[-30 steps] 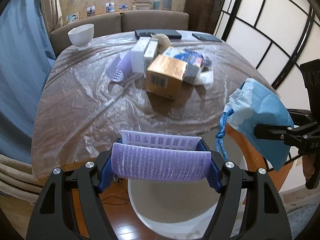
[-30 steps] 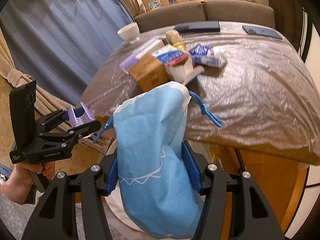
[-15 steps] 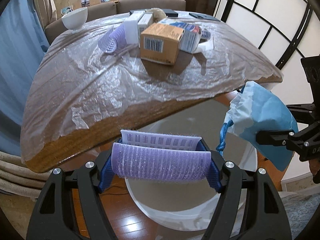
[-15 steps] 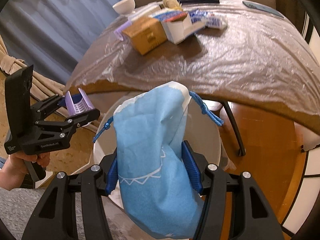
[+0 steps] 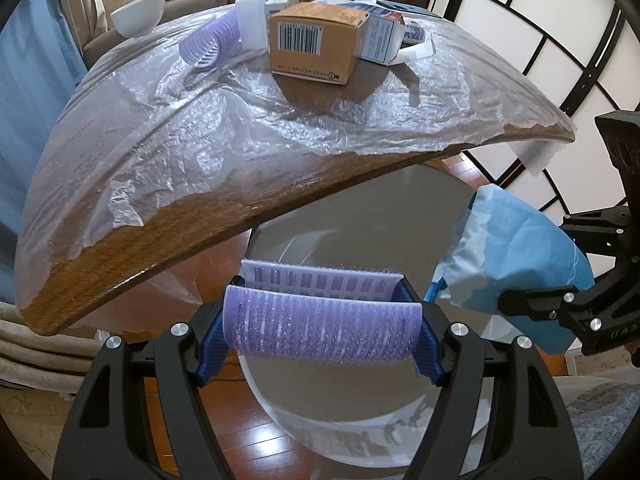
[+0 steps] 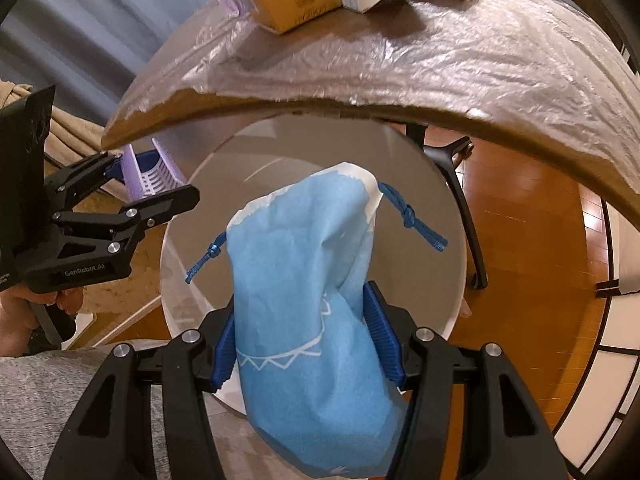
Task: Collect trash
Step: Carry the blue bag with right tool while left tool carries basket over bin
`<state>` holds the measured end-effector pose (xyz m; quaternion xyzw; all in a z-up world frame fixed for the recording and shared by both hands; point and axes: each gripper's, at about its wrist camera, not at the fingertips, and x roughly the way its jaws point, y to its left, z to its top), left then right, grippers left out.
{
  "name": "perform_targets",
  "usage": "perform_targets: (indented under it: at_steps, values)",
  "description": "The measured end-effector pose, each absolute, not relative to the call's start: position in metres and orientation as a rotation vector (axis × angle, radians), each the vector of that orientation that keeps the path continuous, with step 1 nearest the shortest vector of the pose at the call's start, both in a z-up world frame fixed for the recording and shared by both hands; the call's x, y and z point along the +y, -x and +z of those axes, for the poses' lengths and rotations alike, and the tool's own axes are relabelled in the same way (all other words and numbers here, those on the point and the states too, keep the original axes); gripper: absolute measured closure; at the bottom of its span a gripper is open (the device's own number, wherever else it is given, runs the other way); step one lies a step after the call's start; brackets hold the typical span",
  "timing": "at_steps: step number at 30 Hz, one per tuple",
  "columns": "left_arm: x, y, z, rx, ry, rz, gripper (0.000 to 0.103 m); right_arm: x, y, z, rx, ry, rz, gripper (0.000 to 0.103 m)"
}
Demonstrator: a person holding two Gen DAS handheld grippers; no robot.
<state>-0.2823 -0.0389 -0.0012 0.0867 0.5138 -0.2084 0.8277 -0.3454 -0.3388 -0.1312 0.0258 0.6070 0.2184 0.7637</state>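
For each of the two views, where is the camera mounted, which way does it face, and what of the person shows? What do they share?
Left wrist: sits behind the left claw, aimed steeply down past the table edge into the white bin; the claw grips a purple hair roller.
Right wrist: behind the right claw, facing down into the bin, gripping a blue drawstring bag; a hand shows.
Shared: bin, table, brown box, each other's claw.
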Motion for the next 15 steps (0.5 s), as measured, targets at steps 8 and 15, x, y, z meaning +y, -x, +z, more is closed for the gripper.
perform_targets:
  at_steps: [8,15]
  values:
    - [-0.04,0.283,-0.013,1.103,-0.183,-0.442,0.029,-0.329,0.344,-0.147,1.348,0.021,0.483,0.047]
    - [-0.04,0.284,-0.025,1.129,-0.186,-0.437,0.029,-0.323,0.339,-0.162,1.37,0.052,0.492,0.047]
